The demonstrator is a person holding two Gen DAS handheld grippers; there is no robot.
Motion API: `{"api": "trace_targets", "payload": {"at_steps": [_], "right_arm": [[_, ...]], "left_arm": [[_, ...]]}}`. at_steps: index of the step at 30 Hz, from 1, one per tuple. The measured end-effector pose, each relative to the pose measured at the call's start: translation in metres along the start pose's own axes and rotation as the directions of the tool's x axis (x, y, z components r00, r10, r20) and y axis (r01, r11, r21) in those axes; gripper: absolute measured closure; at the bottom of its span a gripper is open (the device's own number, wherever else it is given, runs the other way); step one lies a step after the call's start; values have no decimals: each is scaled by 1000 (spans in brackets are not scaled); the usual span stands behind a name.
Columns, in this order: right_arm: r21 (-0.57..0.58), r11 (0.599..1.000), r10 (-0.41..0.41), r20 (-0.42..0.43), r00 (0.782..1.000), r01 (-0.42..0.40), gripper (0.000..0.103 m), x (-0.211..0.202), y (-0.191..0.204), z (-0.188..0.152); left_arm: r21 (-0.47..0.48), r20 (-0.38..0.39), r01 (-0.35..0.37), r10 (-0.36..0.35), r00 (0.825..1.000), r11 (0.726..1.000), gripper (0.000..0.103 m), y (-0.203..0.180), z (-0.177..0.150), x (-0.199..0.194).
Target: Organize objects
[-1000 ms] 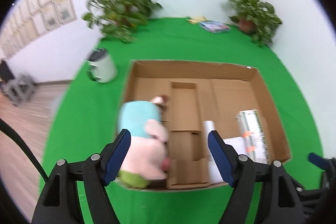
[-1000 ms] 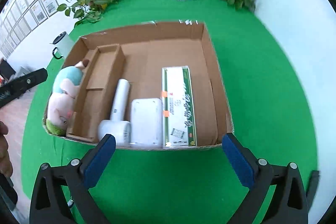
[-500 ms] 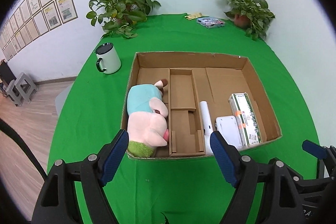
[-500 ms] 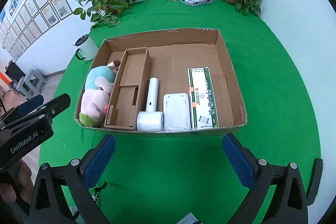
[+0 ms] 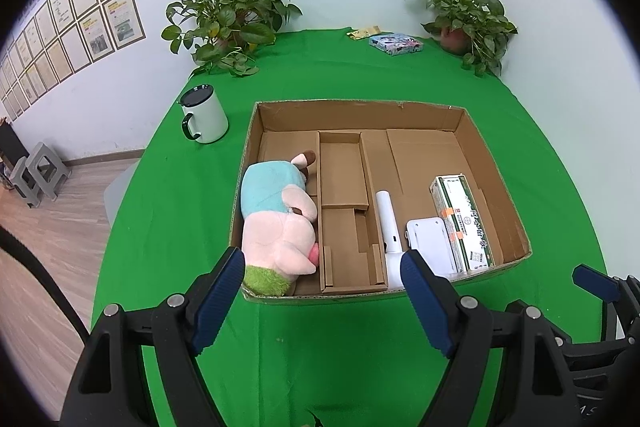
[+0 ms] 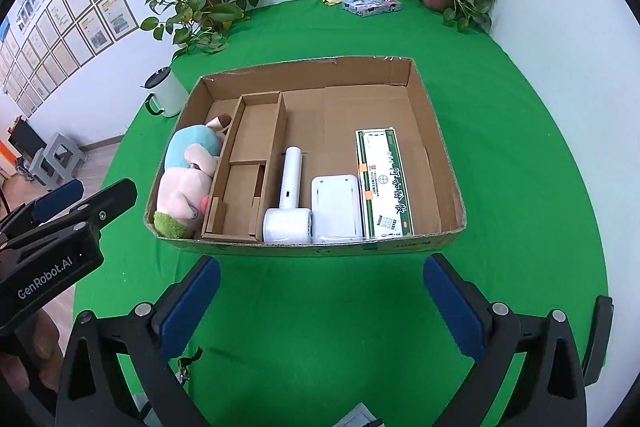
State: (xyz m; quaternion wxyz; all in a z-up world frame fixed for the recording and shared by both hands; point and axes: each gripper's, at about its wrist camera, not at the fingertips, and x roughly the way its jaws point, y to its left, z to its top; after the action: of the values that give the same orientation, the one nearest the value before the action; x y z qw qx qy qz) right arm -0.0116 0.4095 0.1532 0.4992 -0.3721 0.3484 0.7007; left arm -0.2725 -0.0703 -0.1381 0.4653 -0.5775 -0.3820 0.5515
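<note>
The cardboard box (image 6: 436, 147) is sitting in the middle of the green tabletop (image 6: 520, 187), and everything is lying inside it. The plush toy (image 6: 188, 179) is filling the narrow compartment along the box's left wall, green end toward the near rim. Next to it, the divided insert (image 6: 252, 163) is sitting empty. In the wide right section, three things are lining up against the near wall: the white hair dryer (image 6: 290, 195) just beside the insert, the white flat device (image 6: 336, 205) touching its head, and the green-and-white carton (image 6: 382, 179) lying just beside that.

The right gripper (image 6: 320, 301) is hovering off the box's near edge, jaws spread wide, gripping nothing. The left gripper (image 5: 322, 291) is hanging over the near-left corner of the box, jaws likewise apart and empty.

Out toward the tabletop's left edge, a white mug (image 5: 204, 115) is standing upright. Two potted plants (image 5: 228, 23) are occupying the far corners, with a colourful packet (image 5: 396, 43) lying between them along the far edge.
</note>
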Motion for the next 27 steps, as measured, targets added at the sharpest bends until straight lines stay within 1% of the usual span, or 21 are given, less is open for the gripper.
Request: {"api": "trace_targets", "payload": {"at_steps": [3,9,15,21,24,27], "right_arm": [[-4,1000,-1,2,1000,1,1,-1,0,1],[-7,1000,4,1,1000,-4,1,-1,-2,2],[-9,1000,3,0,1000,-3,1,0,-5,4],[-7,1000,1,-10,1000,-1,1,6,-7,7],[-14,1000,3,-17,1000,-4,1,12,-7,9],[-16,1000,6,-23,1000,-7,1,17,-7,10]], "left_arm": [[-15,16,-3,3,1000,1000,23,-1,1,-1],[-23,20,-5,6,1000,1000,23,1,4,-1],[-36,20,-10,10,1000,999,23,2,7,3],[-30,6,-12,12,1000,999,23,0,8,10],[-33,4,-25,25,1000,999,23,1,7,13],[-43,20,-43,44,999,998,23,3,6,11]]}}
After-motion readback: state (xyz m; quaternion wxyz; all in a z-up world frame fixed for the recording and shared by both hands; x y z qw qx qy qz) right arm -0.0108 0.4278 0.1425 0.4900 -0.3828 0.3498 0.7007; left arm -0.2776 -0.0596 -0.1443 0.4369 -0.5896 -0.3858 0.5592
